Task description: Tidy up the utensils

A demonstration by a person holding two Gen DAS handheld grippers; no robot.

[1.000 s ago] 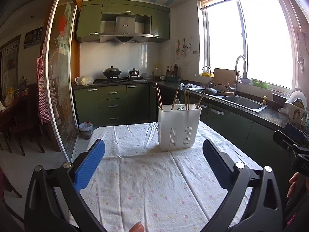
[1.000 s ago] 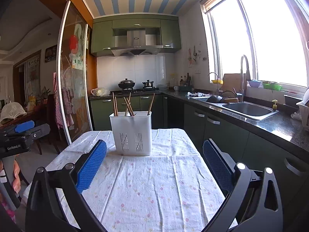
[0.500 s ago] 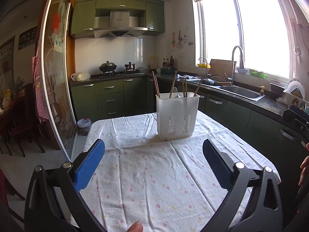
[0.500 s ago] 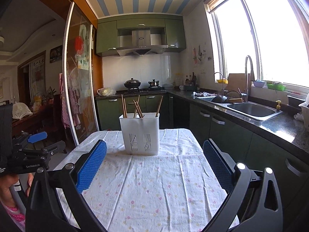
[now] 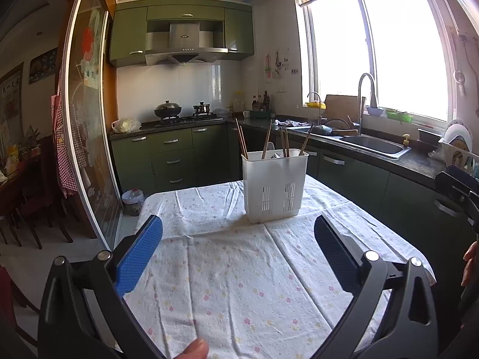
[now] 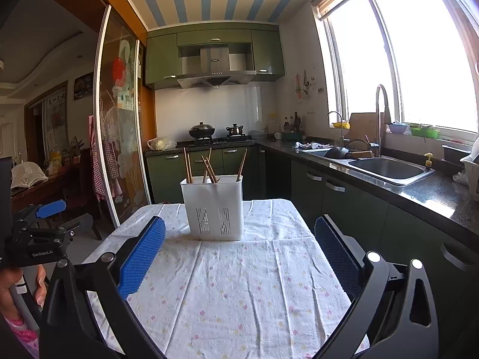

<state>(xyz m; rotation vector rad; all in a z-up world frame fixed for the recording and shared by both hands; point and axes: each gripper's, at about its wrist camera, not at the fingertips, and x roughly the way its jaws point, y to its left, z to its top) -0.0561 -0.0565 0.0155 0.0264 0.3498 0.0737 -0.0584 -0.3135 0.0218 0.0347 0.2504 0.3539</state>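
A white slotted utensil holder [image 5: 274, 185] stands upright on the far part of a table with a floral cloth [image 5: 233, 275]; it also shows in the right wrist view [image 6: 213, 208]. Several brown chopsticks [image 5: 242, 142] and a pale utensil stick up from it; the chopsticks [image 6: 206, 166] also show in the right wrist view. My left gripper [image 5: 238, 239] is open and empty, well short of the holder. My right gripper [image 6: 239, 239] is open and empty, also short of it. The left gripper [image 6: 45, 227] shows at the right view's left edge.
Green kitchen cabinets and a dark counter with a sink [image 5: 371, 145] run along the right. A stove with pots [image 5: 167, 110] is at the back. A glass sliding door [image 5: 86, 137] stands to the left. A dish rack [image 5: 458, 149] sits at the far right.
Both grippers have pulled back from the holder, and the views have tilted up a little. Both stay open and empty. The holder has not moved.
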